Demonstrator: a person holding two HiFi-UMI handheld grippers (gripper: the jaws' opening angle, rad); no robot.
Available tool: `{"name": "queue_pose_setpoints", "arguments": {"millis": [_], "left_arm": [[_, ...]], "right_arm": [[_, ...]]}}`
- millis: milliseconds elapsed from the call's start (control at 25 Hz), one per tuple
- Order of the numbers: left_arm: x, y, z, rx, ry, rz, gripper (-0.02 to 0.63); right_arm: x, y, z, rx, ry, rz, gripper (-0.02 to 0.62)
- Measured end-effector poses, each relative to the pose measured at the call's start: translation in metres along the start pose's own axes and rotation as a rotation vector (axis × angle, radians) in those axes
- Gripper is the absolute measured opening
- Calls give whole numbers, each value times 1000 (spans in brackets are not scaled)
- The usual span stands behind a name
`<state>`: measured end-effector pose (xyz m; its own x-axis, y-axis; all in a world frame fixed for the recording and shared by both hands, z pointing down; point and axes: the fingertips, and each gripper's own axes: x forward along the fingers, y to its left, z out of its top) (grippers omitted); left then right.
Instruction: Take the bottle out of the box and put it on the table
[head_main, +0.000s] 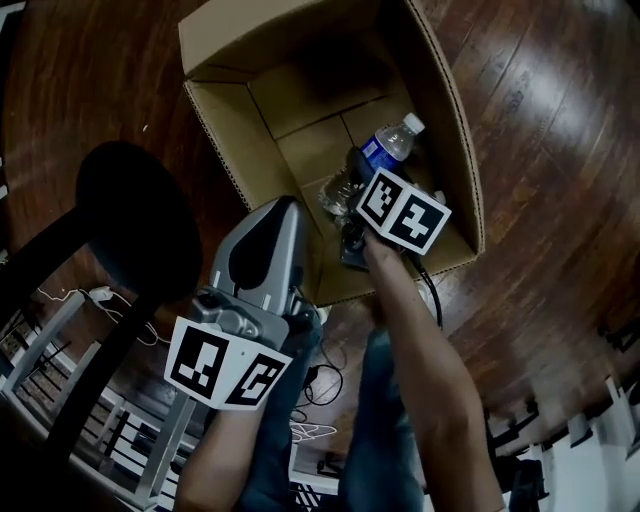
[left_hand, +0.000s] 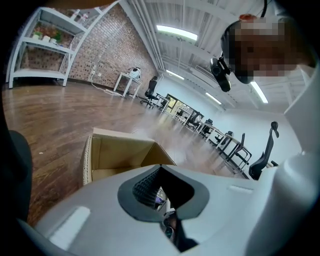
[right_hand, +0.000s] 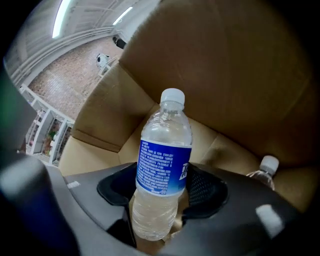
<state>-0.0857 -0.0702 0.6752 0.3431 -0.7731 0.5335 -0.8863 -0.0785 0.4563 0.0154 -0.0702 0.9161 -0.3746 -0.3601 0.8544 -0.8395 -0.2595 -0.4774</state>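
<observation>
A clear water bottle (right_hand: 164, 160) with a blue label and white cap stands upright between my right gripper's (right_hand: 162, 190) jaws, whose dark pads press on both its sides. In the head view the same bottle (head_main: 392, 143) tilts up and to the right inside the open cardboard box (head_main: 230, 110), and the right gripper (head_main: 365, 165) reaches down into the box behind its marker cube. My left gripper (head_main: 288, 205) hovers at the box's near edge, jaws shut with nothing in them. The left gripper view shows its tips (left_hand: 160, 169) meeting in front of the box (left_hand: 112, 155).
A second clear bottle (right_hand: 267, 167) lies on the box floor, seen in the head view (head_main: 335, 190) just left of the right gripper. The box sits on a dark wooden floor (head_main: 560, 120). A black chair (head_main: 130, 210) and cables (head_main: 315, 385) are near my legs.
</observation>
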Motion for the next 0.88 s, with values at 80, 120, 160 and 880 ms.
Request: {"name": "queue_pose_setpoints", "arguments": {"millis": [80, 120, 160, 880], "left_arm": [[-7, -8, 0, -11, 0, 1, -2], [-11, -12, 1, -10, 2, -1, -2], [-15, -16, 4, -7, 3, 1, -2], [-132, -121, 161, -47, -217, 35, -3]], "right_arm": [[-21, 12, 9, -22, -14, 27, 278], [-33, 18, 14, -25, -21, 41, 278], [-44, 24, 20, -28, -29, 55, 278], [-297, 214, 139, -242, -219, 356, 279]]}}
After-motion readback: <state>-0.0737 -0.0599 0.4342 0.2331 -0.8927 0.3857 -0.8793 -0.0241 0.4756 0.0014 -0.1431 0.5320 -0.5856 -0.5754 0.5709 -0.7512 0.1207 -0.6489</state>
